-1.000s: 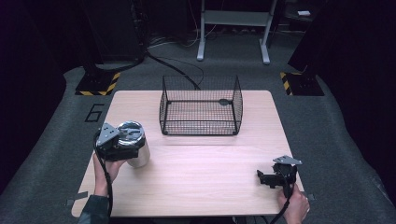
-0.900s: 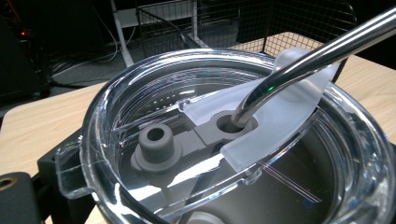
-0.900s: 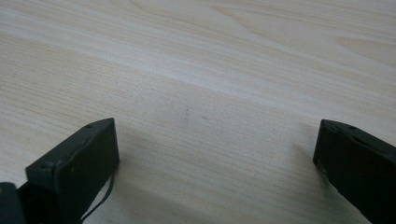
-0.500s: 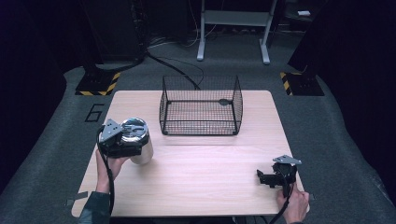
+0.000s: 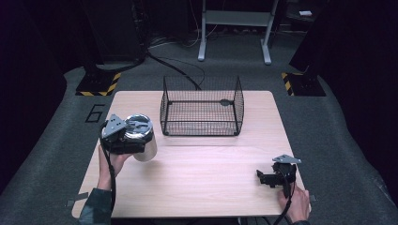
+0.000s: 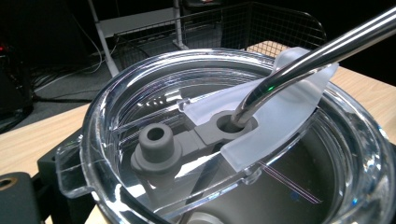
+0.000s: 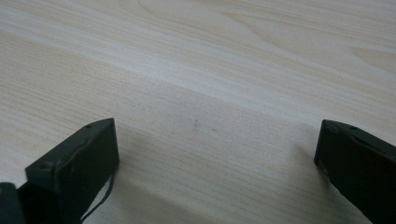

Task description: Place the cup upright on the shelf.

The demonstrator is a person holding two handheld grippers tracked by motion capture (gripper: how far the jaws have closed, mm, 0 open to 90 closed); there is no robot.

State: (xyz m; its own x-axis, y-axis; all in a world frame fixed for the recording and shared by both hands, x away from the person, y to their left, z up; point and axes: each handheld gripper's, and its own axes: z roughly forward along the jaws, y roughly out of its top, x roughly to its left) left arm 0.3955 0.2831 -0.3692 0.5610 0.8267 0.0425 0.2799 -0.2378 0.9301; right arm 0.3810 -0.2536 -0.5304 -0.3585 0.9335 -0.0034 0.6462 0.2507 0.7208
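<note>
Steel tumbler [image 5: 142, 139] with clear lid [image 6: 196, 140], gripped by left tool [image 5: 123, 140] over left side of wooden tabletop [image 5: 206, 178], near wire basket [image 5: 202, 112]. Long axis tilted from upright, mouth up. Metal straw [image 6: 317, 49] through lid. No readable label. Right tool [image 5: 272, 177] released, resting low at right front corner.

A clear lid [image 6: 210, 154] sits on a shiny cup — very close up. A metal straw [image 6: 308, 56] goes through a grey hole in it. Behind stands a wire basket [image 6: 243, 23] on the wooden desk [image 6: 42, 135].
</note>
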